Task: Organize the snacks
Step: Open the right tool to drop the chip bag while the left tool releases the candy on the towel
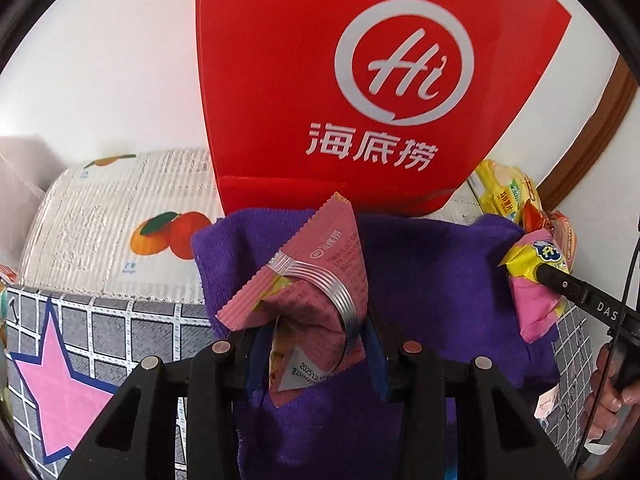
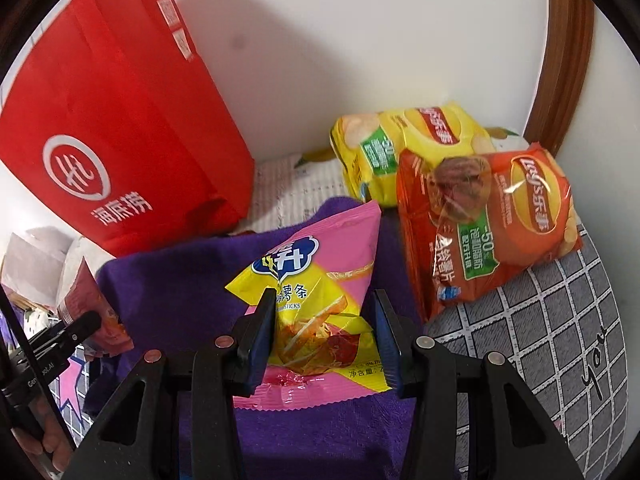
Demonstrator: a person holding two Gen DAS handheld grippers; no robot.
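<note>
left gripper (image 1: 316,360): clamped on pink sachet (image 1: 316,280) | right gripper (image 2: 324,340): clamped on pink-yellow potato-stick bag (image 2: 316,300) | both above purple towel (image 2: 180,280)

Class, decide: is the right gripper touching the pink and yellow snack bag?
Touching. The right wrist view shows the right gripper pinching the pink and yellow snack bag between both pads.

A plain white wall (image 2: 360,40) is standing behind everything I am facing, catching soft, even light. A brown wooden frame (image 2: 568,40) is running up it at the right. Below, a grey grid-patterned cloth (image 2: 540,340) with a pink star (image 1: 60,392) is covering the tabletop toward its near corners.
</note>
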